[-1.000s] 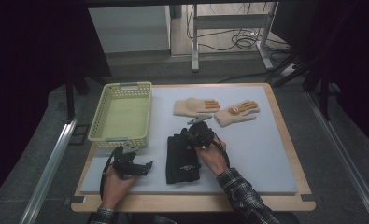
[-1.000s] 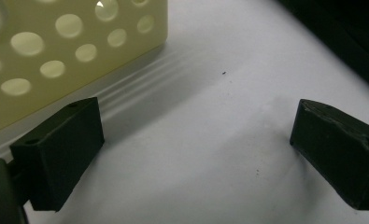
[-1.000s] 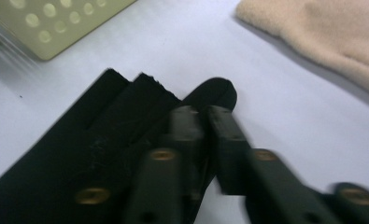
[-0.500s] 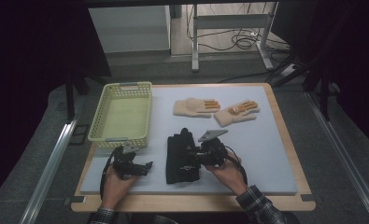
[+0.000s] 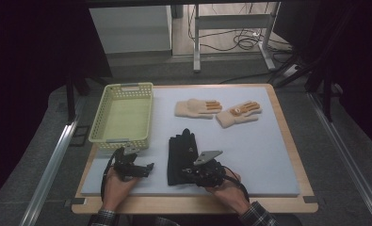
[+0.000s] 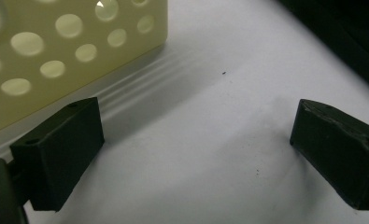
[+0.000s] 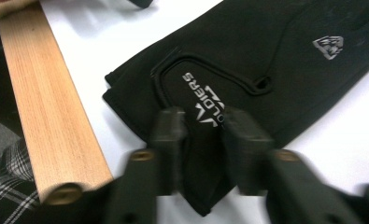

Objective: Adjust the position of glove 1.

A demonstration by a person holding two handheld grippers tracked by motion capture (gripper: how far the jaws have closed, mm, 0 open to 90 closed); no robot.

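Fingers (image 7: 170,128) over cuff, black glove (image 5: 180,155) lengthwise, fingertips away

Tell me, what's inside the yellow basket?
Nothing that can be seen: the basket shows only its bare pale floor from the high view. The strip just behind its near wall is covered by that wall, so something tiny and flat there could stay hidden.

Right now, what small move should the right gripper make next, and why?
Probably lower and close on the cuff of the black glove. The right gripper has narrow jaws just over the cuff edge, which have just been closing, with no fabric clearly pinched; the basket is empty.
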